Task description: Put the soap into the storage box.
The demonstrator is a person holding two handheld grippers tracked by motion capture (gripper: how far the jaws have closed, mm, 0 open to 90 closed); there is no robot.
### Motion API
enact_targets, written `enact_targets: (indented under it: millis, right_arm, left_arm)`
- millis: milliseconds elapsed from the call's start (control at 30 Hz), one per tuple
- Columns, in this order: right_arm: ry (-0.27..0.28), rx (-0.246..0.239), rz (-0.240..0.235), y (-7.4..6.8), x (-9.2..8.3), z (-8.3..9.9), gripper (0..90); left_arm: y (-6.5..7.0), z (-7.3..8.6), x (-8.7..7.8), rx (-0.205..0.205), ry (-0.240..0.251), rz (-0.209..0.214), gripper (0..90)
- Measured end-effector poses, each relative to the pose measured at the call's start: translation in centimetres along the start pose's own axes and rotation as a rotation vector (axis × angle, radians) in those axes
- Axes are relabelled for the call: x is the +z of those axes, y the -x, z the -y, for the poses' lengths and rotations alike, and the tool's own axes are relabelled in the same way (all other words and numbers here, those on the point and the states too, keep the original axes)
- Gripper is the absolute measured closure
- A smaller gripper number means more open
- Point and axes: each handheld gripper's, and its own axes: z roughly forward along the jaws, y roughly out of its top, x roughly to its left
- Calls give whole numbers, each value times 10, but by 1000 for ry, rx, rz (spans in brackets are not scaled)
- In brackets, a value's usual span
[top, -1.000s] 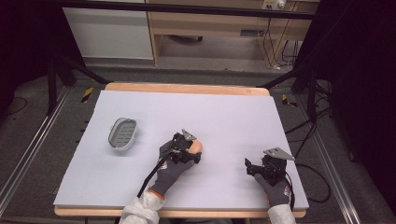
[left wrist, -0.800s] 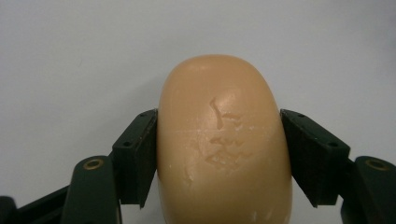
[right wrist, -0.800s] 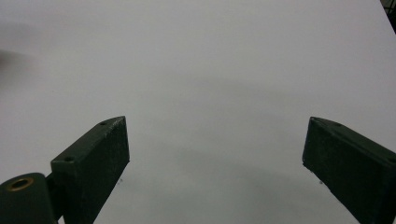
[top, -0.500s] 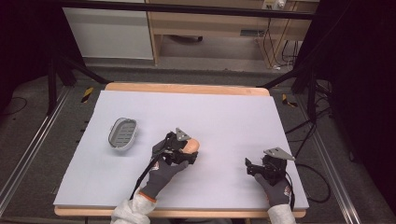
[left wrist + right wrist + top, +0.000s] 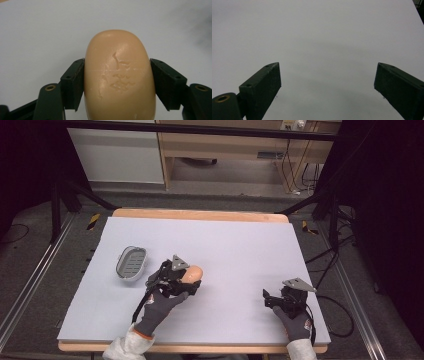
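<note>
A person stood at the near edge of a surface (image 5: 240,245), a pale grey-white matte sheet laid over a light wooden board whose rim showed along the far and near sides. Each gloved hand held a black claw.

The left claw (image 5: 186,281) sat left of centre, pinching a bar of soap (image 5: 193,273) between its two jaws. In the left gripper view the soap (image 5: 119,75) was a smooth, rounded oval of peach-tan colour, waxy-looking, with small scratches and dents across its top face. The flat black pads (image 5: 75,82) pressed against its two long sides. A grey three-cornered plate topped this claw.

Just to the left of that claw, near the left side of the sheet, lay a soap dish (image 5: 131,262): an oval grey tray with a raised rim and a ribbed or slotted floor. It held nothing, and the soap was beside it, apart from it.

The right claw (image 5: 270,299) rested near the right near corner, well apart from the soap. In the right gripper view the right claw (image 5: 327,82) had its jaws spread wide with bare sheet between them.

Beyond the surface stood a dim room with a grey floor, metal rails on both sides, black stand legs, trailing cables and pale wooden cabinets at the far wall.
</note>
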Motion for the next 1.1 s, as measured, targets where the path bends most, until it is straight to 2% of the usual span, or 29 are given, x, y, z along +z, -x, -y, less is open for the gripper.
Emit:
enact_targets:
  millis: [467, 867, 1100]
  right_arm:
    - [-2, -7, 1, 0, 1, 0, 74]
    - [-2, -8, 2, -1, 1, 0, 74]
    - [-3, -15, 1, -1, 1, 0, 74]
  left_arm:
    - [-30, 21, -27, -50, 16, -40, 315]
    - [-52, 28, -43, -89, 39, -75, 316]
    - [-68, 32, -52, -112, 43, -109, 317]
